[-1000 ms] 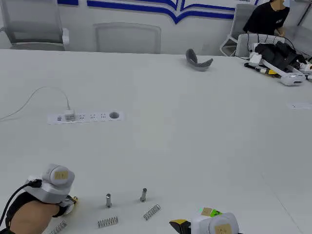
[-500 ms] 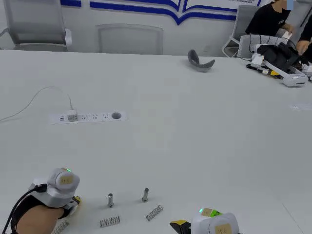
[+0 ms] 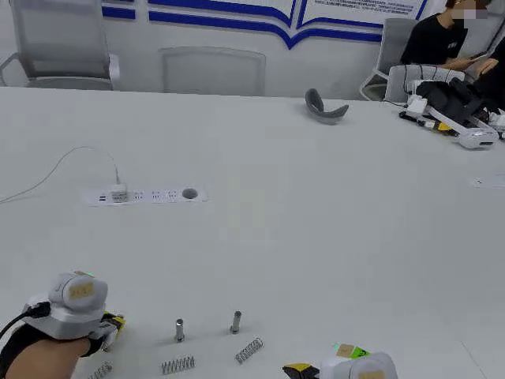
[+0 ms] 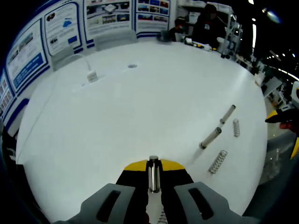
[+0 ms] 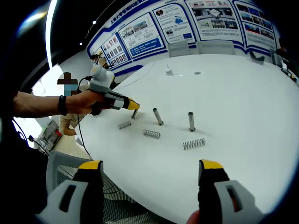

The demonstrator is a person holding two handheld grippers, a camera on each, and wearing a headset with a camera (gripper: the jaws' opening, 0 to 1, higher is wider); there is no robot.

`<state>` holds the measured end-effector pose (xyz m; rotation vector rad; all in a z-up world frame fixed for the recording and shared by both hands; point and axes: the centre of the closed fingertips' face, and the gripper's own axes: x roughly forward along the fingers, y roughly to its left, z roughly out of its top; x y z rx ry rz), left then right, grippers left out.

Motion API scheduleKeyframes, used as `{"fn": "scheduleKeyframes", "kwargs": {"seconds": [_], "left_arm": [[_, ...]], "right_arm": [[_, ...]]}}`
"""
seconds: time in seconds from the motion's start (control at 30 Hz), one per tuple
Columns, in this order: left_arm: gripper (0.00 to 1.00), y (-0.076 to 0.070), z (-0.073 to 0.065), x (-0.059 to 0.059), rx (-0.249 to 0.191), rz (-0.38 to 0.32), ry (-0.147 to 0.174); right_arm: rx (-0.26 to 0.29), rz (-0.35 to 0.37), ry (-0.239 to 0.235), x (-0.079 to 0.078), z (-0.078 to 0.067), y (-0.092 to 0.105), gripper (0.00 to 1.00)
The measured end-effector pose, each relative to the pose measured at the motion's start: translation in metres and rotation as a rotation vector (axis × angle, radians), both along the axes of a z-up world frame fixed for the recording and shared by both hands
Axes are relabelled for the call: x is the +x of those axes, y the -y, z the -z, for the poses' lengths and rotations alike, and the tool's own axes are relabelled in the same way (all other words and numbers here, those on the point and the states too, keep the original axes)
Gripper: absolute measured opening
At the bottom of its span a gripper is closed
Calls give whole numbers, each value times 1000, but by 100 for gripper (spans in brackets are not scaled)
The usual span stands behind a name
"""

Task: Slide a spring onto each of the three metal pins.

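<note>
L hand-held gripper (image 4: 153,164) on pin (image 4: 152,179); R hand-held gripper (image 5: 150,164) wide

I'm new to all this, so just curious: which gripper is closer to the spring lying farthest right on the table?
Right. The right gripper sits just short of that spring, jaws open toward it; the left gripper, clamping a pin, is well off to its left.

Bright, even light; fisheye-warped edges
</note>
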<state>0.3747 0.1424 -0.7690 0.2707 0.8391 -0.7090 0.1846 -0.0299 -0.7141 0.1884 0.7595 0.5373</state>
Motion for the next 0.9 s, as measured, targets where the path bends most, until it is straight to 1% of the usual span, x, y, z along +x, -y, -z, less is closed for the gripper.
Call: {"fn": "scheduleKeyframes", "kwargs": {"seconds": [0.23, 0.33, 0.43, 0.63, 0.77, 0.9], "left_arm": [[8, -13, -5, -6, -14, -20, 1], [8, -15, -9, -10, -14, -20, 0], [8, -18, -9, -12, -13, -19, -1], [8, -22, -12, -20, -8, -14, 0], [8, -26, -11, -22, -3, -8, -2], [8, -26, -11, -25, 0, -6, -2]], "right_arm": [[0, -11, 0, -1, 0, -4, 85], [2, -15, 3, -1, -1, -5, 85], [1, -17, 3, 0, -1, -6, 85], [2, -22, 5, -1, -2, -8, 85], [-1, -27, 1, -2, -1, -9, 85], [1, -30, 0, -4, 0, -9, 85]]}}
